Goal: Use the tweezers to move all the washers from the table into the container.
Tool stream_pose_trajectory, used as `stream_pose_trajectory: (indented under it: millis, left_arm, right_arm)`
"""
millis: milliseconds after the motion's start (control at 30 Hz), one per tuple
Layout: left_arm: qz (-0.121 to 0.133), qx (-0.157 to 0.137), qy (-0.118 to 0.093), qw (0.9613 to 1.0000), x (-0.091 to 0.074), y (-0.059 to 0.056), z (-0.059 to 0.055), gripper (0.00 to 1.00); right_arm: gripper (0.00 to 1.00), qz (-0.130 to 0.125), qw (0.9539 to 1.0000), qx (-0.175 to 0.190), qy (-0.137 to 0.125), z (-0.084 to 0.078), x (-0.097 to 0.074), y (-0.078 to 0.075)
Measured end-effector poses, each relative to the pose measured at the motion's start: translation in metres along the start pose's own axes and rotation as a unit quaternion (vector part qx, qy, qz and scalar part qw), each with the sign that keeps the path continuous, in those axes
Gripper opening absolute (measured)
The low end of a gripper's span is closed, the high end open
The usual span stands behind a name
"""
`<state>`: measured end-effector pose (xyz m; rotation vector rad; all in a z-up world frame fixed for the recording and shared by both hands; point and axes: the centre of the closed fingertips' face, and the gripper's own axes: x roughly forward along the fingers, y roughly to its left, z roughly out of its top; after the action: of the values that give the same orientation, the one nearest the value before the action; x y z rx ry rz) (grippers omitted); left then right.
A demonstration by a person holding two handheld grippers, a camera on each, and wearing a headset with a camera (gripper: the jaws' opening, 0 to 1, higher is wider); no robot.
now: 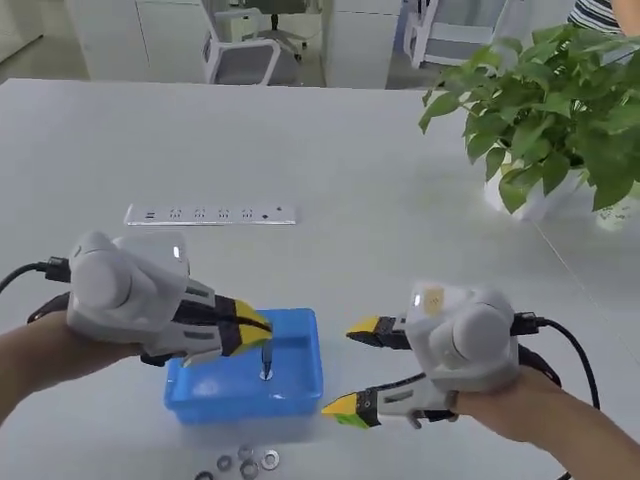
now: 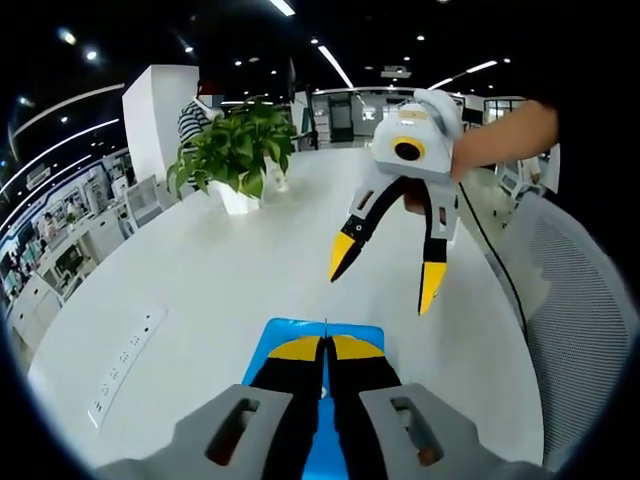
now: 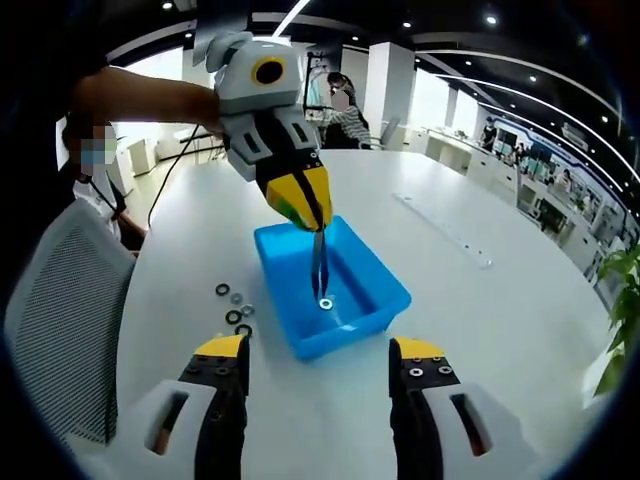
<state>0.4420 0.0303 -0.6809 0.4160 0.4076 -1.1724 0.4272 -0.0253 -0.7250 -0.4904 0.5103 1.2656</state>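
while the left gripper (image 1: pixel 245 330) jaws pinch the tweezers (image 3: pixel 320 262) tip-down, a washer (image 3: pixel 325 302) at their tip inside the blue container (image 3: pixel 378 292), loose washers (image 3: pixel 235 305) lie on the surface (image 3: pixel 200 390) just beside it; right gripper (image 1: pixel 352 367) jaws gape open.

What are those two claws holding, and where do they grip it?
The left gripper pinches the tweezers by their top end; a washer is at their tips, inside the container. The right gripper is open, empty.

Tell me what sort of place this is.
Likely an open-plan office: a large white table with a power strip and a potted plant, office chairs behind it.
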Motion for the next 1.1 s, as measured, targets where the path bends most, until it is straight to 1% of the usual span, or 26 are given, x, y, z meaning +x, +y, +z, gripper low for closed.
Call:
stream_pose_trajectory:
  millis: [133, 300, 400, 500, 733, 1000, 1100]
  left_arm:
    - [0.005, 0.001, 0.0, 1.0, -0.004, 0.001, 0.001, 0.05]
    - [0.016, 0.006, -0.003, 0.9998, -0.011, 0.0, 0.008, 0.05]
    - [0.025, 0.007, -0.004, 0.9997, -0.015, 0.001, 0.011, 0.05]
    - [0.029, 0.007, -0.006, 0.9996, -0.02, -0.001, 0.014, 0.05]
    - [0.03, 0.007, -0.004, 0.9995, -0.028, -0.009, 0.017, 0.05]
    - [0.028, 0.01, -0.011, 0.9995, -0.033, -0.019, 0.022, 0.05]
    - [0.023, 0.01, -0.014, 0.9996, -0.034, -0.025, 0.023, 0.05]
  right_arm:
    - [0.59, -0.012, 0.9999, 0.01, -0.003, -0.002, -0.002, 0.001]
    - [0.62, -0.014, 0.9997, 0.02, -0.005, -0.005, -0.003, 0.007]
    - [0.63, -0.014, 0.9997, 0.02, -0.004, -0.005, -0.003, 0.009]
    - [0.64, -0.016, 0.9997, 0.019, -0.001, -0.006, -0.003, 0.011]
    - [0.65, -0.015, 0.9997, 0.02, -0.007, -0.002, -0.004, 0.016]
    - [0.66, -0.013, 0.9997, 0.019, -0.008, 0.0, -0.003, 0.023]
    - [0.66, -0.012, 0.9997, 0.018, -0.008, 0.001, -0.003, 0.025]
